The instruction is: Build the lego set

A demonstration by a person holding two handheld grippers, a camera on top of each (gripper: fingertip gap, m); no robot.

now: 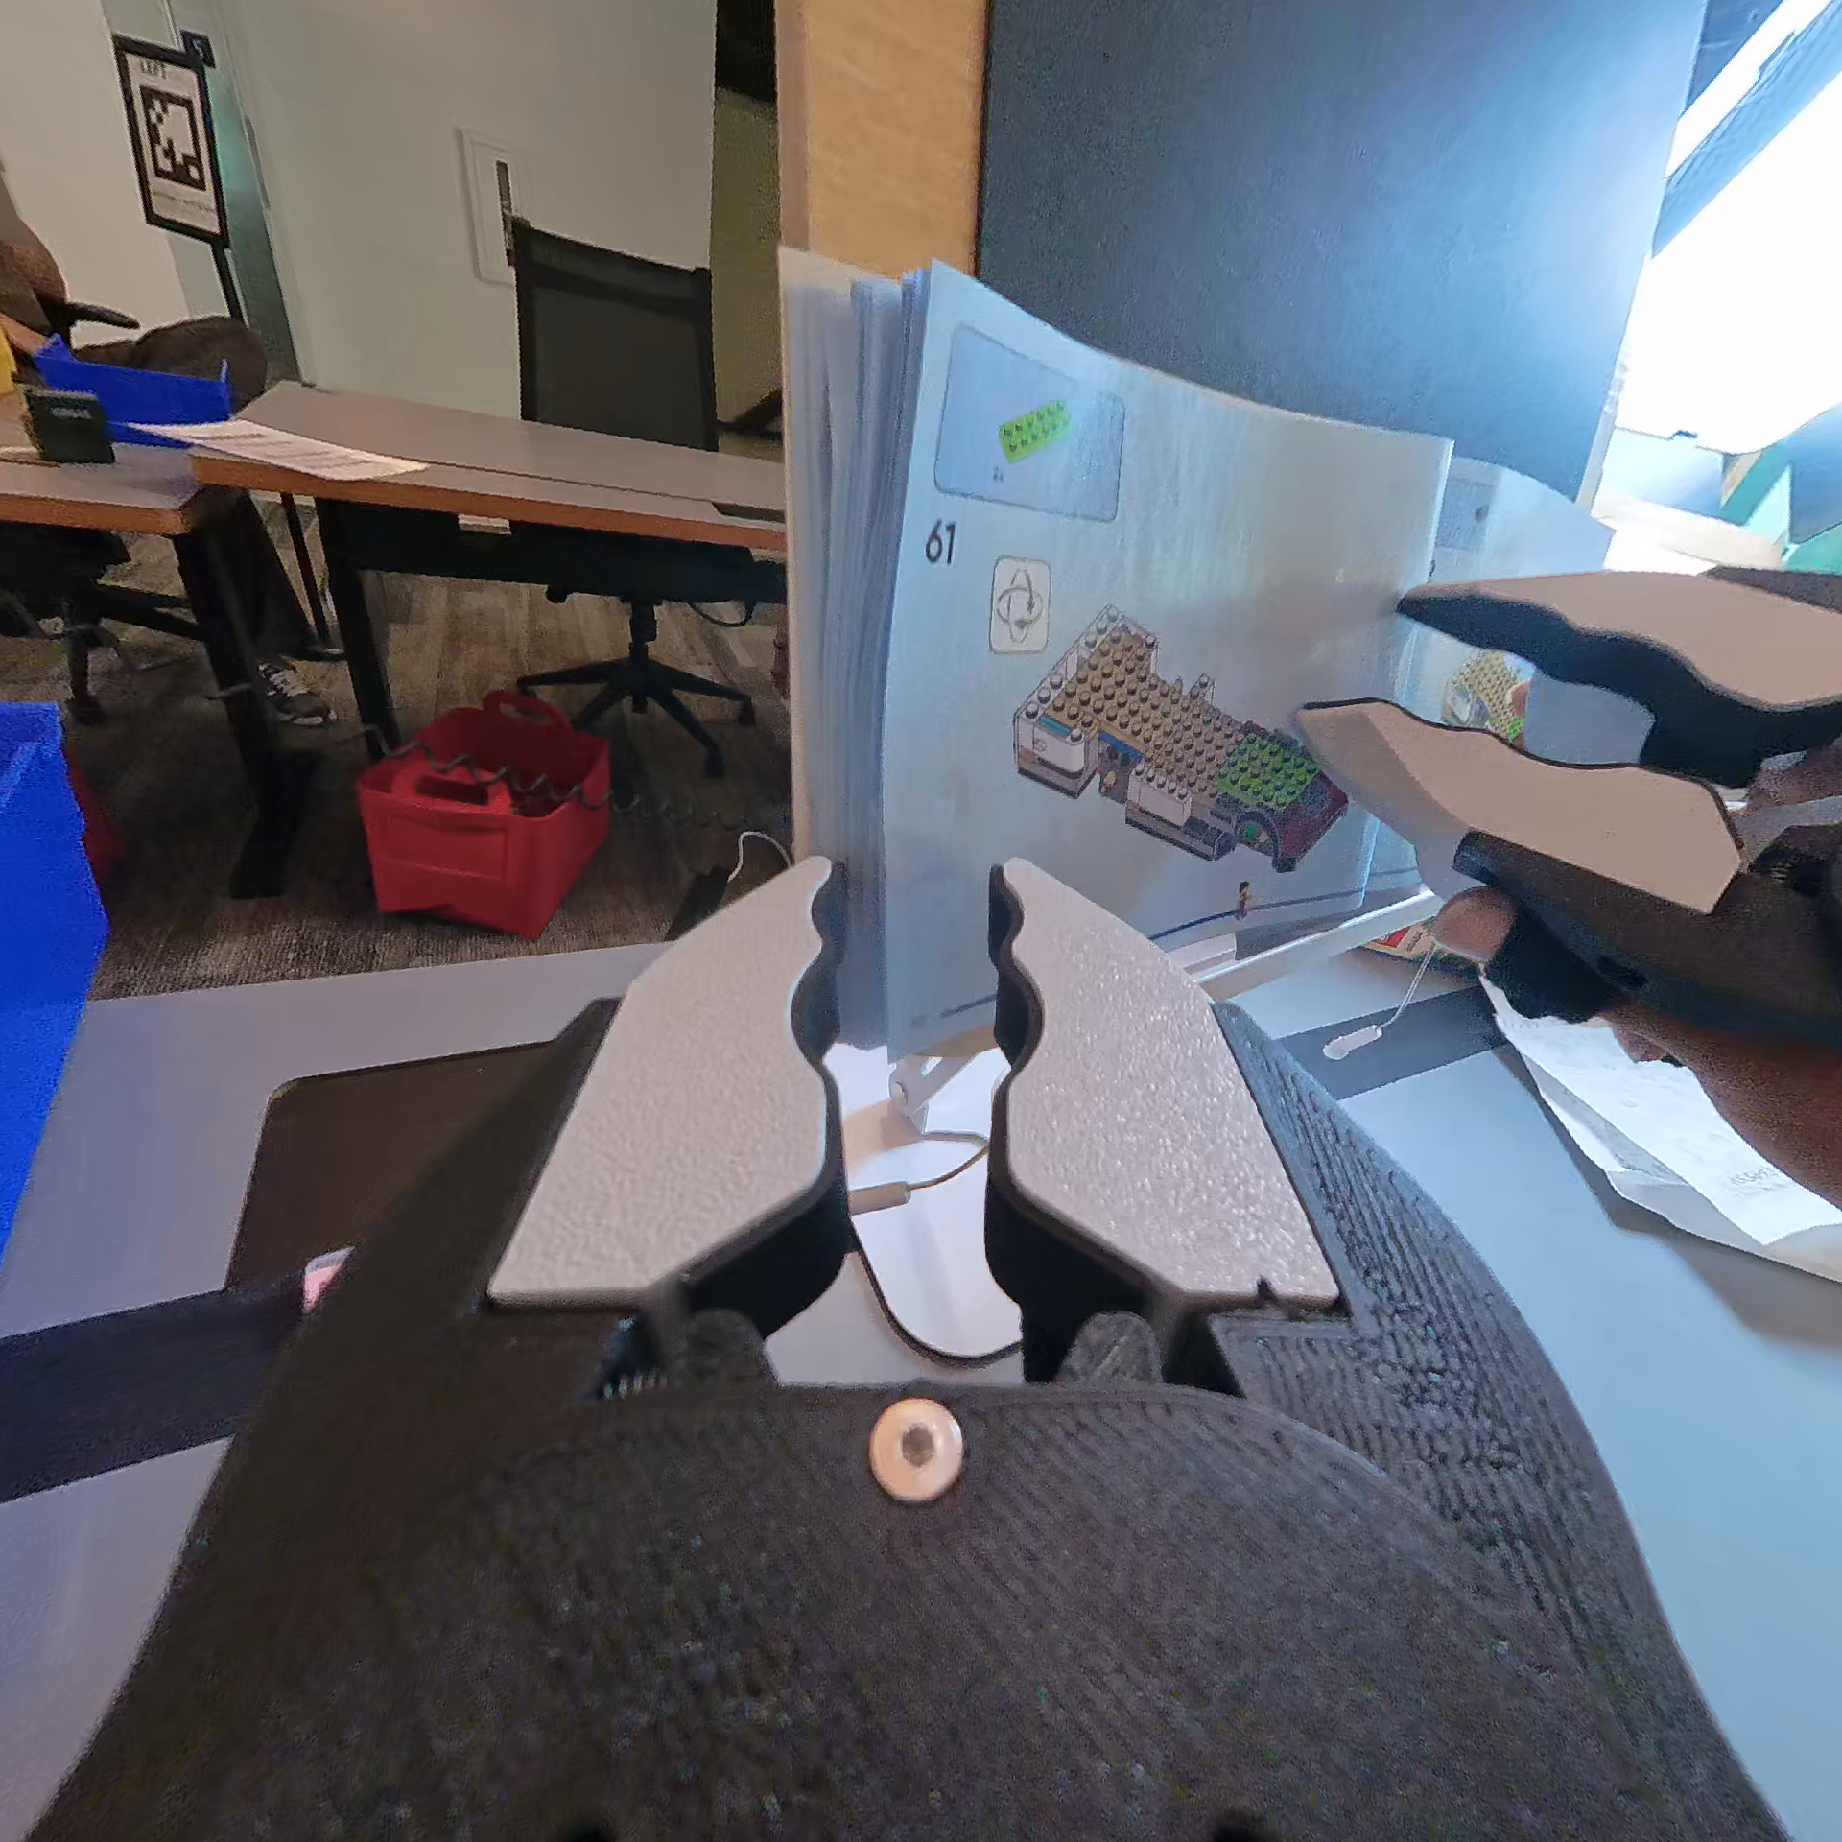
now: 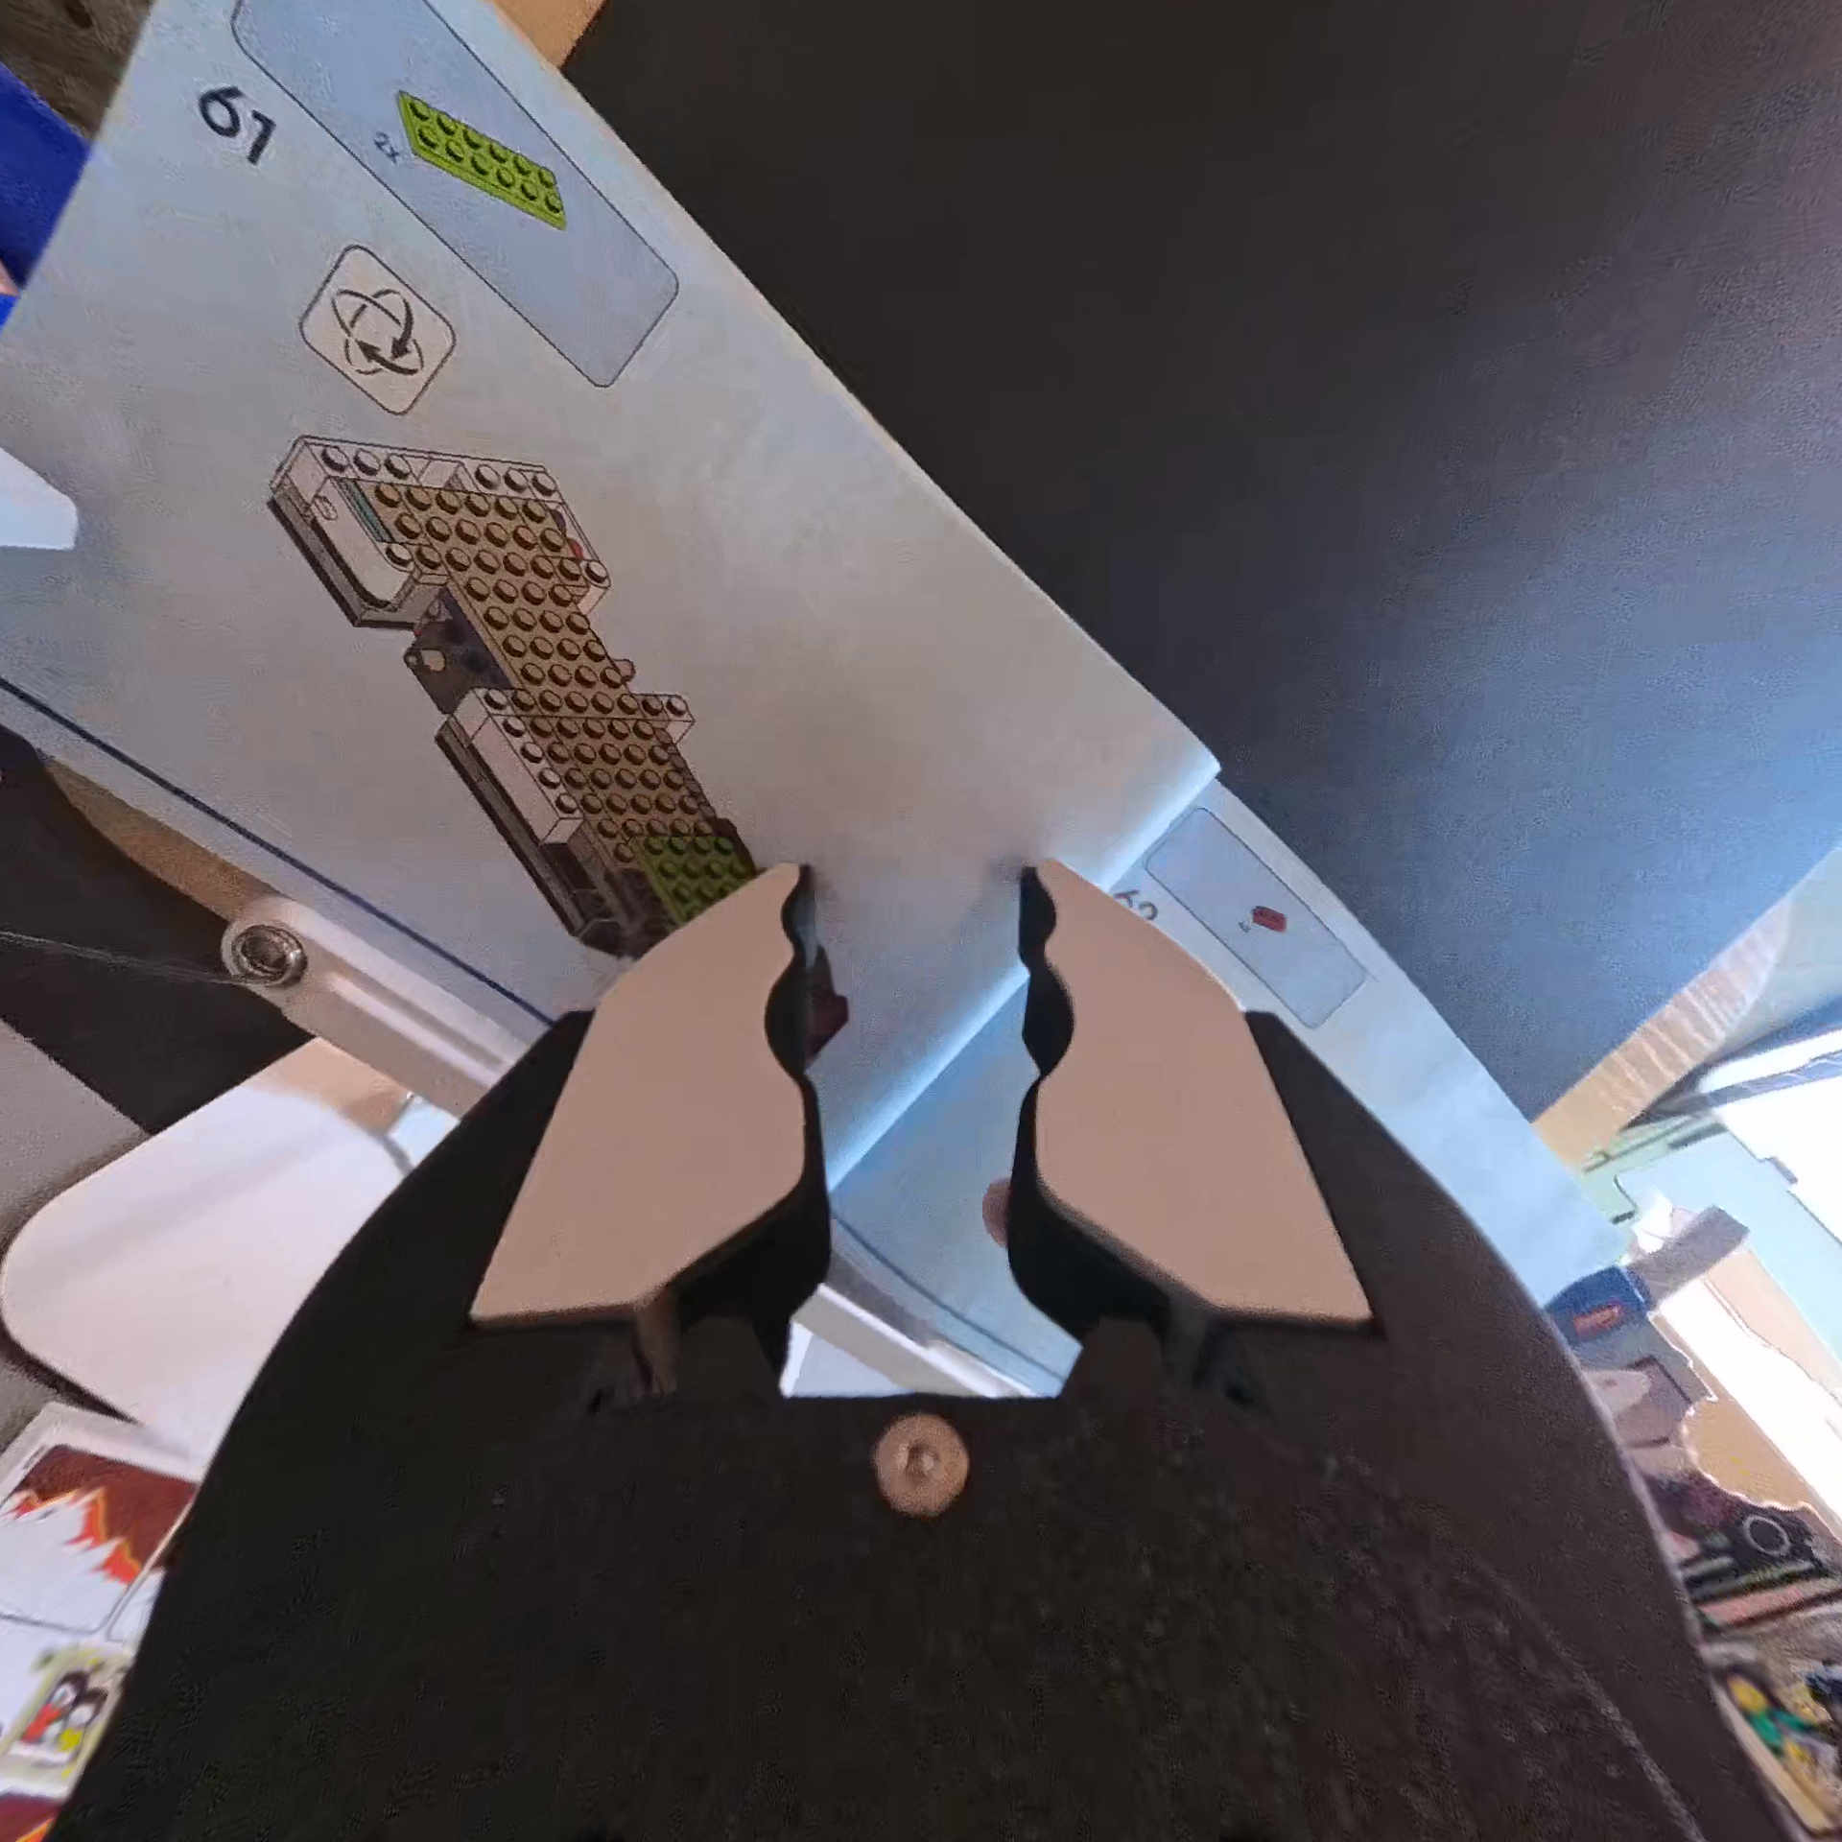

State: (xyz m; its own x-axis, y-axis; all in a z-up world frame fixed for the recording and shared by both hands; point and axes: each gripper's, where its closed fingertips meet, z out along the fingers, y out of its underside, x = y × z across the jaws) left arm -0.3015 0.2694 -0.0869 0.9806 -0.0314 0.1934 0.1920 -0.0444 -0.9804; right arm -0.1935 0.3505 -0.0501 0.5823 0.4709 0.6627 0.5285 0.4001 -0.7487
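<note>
Our left gripper [image 1: 912, 877], jaws parted, straddles the pale-blue paper instruction booklet [image 1: 1146, 638] propped upright on a white stand [image 1: 1296, 942], centre frame; right gripper [image 2: 912, 877], jaws apart, presses a loose page [image 2: 897, 758].

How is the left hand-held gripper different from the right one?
The left hand-held gripper is at the bottom edge of the booklet, near the spine; the right hand-held gripper is at the outer edge of the raised page. The left's fingers sit side by side; the right's, one above the other. Both are open, with pale fingers.
</note>
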